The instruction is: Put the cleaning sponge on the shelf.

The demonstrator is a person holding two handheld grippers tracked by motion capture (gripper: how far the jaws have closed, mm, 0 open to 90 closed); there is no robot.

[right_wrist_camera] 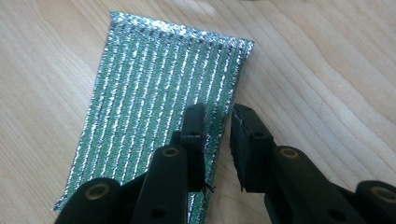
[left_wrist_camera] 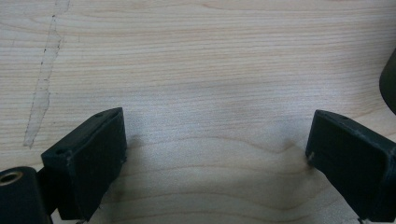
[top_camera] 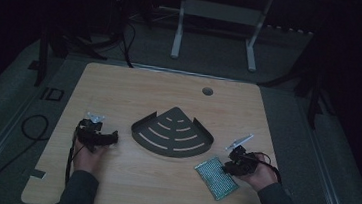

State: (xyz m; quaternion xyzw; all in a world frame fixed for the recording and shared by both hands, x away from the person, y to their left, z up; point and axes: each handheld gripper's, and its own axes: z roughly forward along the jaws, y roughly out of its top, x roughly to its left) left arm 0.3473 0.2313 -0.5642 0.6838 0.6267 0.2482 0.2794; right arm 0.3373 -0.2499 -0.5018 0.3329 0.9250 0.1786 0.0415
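Green scouring pad (top_camera: 216,178), lying flat, seemingly diagonal

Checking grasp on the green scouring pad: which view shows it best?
Right gripper view: the green scouring pad looms large, its ribbed weave sharp, the right gripper closing over its edge. High view shows it small and dim.

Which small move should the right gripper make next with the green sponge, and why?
Probably close the right gripper fully: its jaws straddle the long edge of the glittery green sponge, lying flat on the table, with a narrow gap left.
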